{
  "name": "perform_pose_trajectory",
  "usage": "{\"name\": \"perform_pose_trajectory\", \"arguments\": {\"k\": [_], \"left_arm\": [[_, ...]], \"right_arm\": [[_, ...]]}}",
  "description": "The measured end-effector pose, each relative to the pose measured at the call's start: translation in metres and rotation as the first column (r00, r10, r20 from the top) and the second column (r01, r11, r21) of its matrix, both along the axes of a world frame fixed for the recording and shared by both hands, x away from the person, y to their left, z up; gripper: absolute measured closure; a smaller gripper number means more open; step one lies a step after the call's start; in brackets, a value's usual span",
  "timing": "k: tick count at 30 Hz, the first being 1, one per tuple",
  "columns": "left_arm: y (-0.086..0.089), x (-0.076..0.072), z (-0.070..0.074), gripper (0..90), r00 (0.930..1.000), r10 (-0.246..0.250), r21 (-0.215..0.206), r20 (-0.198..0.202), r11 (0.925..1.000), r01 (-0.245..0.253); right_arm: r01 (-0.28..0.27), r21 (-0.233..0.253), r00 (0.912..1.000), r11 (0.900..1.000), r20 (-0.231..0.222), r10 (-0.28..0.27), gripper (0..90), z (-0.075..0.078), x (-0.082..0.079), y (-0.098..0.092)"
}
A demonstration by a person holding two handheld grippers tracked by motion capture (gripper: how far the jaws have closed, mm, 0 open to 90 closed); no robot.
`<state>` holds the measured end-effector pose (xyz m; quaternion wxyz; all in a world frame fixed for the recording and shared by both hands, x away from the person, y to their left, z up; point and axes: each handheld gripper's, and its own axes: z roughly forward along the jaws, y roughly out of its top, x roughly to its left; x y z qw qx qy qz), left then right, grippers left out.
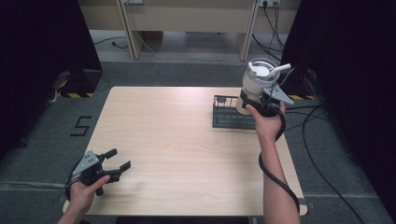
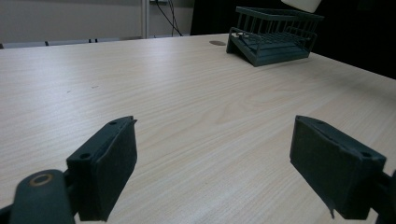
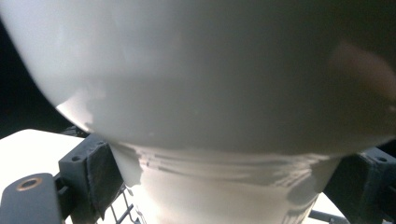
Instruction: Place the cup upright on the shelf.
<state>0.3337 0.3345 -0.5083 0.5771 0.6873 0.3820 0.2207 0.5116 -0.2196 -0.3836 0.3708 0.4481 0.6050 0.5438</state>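
A white tumbler [image 1: 256, 84] with a lid and a white straw hangs upright above the far right of the table. My right gripper [image 1: 253, 101] is shut on its narrow lower part, just over a dark wire rack [image 1: 228, 116]. In the right gripper view the tumbler [image 3: 210, 93] sits between the two pads [image 3: 100, 172], and bars of the rack show below. My left gripper [image 1: 119, 159] rests low at the table's front left corner, open with nothing in it. In the left gripper view its jaws stand wide apart [image 2: 212, 163], and the rack [image 2: 273, 39] is far ahead.
The wooden table [image 1: 177, 140] is bare between the two grippers. Black curtains hang on both sides. Cables [image 1: 317, 154] lie on the carpet to the right, and the right gripper's own cable trails along the forearm.
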Motion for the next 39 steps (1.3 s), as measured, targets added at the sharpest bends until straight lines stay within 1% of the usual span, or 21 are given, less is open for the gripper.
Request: {"name": "perform_pose_trajectory", "arguments": {"k": [3,6,7,11,15,18,23,28,33,39], "left_arm": [[0.001,0.000,0.000,14.4,1.0000,0.003,-0.001,-0.002,1.0000,-0.003],[0.001,0.000,0.000,14.5,1.0000,0.003,-0.003,-0.001,1.0000,-0.003],[0.001,0.000,0.000,14.4,1.0000,0.003,-0.003,-0.001,1.0000,-0.003],[0.001,0.000,0.000,14.4,1.0000,0.002,-0.003,-0.001,1.0000,-0.002],[0.001,0.000,0.000,14.4,1.0000,0.002,-0.004,-0.001,1.0000,-0.002],[0.001,0.000,0.000,14.5,1.0000,0.001,-0.005,-0.003,1.0000,-0.001],[0.001,0.000,0.000,14.5,1.0000,0.002,-0.005,-0.003,1.0000,-0.002],[0.001,0.000,-0.001,14.5,1.0000,0.000,-0.005,-0.004,1.0000,0.000],[0.001,0.000,-0.001,14.5,1.0000,-0.001,-0.005,-0.005,1.0000,0.001],[0.000,0.000,-0.001,14.4,1.0000,-0.001,-0.006,-0.004,1.0000,0.001]], "right_arm": [[0.009,-0.001,1.0000,1.000,0.000,-0.009,11.4,0.000,0.008,-0.001],[0.014,-0.008,0.9999,1.000,-0.006,-0.014,11.5,0.000,0.011,-0.001],[0.019,-0.010,0.9998,1.000,-0.007,-0.019,11.4,-0.001,0.014,-0.002],[0.030,-0.017,0.9994,0.999,-0.016,-0.031,11.4,-0.002,0.019,-0.003],[0.037,-0.024,0.9990,0.999,-0.024,-0.037,11.5,-0.006,0.025,-0.004],[0.039,-0.018,0.9987,0.999,-0.033,-0.039,11.5,-0.011,0.029,-0.003],[0.040,-0.022,0.9984,0.999,-0.039,-0.041,11.5,-0.015,0.033,-0.002],[0.041,-0.028,0.9983,0.999,-0.040,-0.042,11.5,-0.016,0.034,-0.001],[0.040,-0.043,0.9988,0.998,-0.027,-0.041,11.4,-0.017,0.031,0.000],[0.040,-0.043,0.9986,0.998,-0.034,-0.042,11.4,-0.018,0.029,0.001]]}}
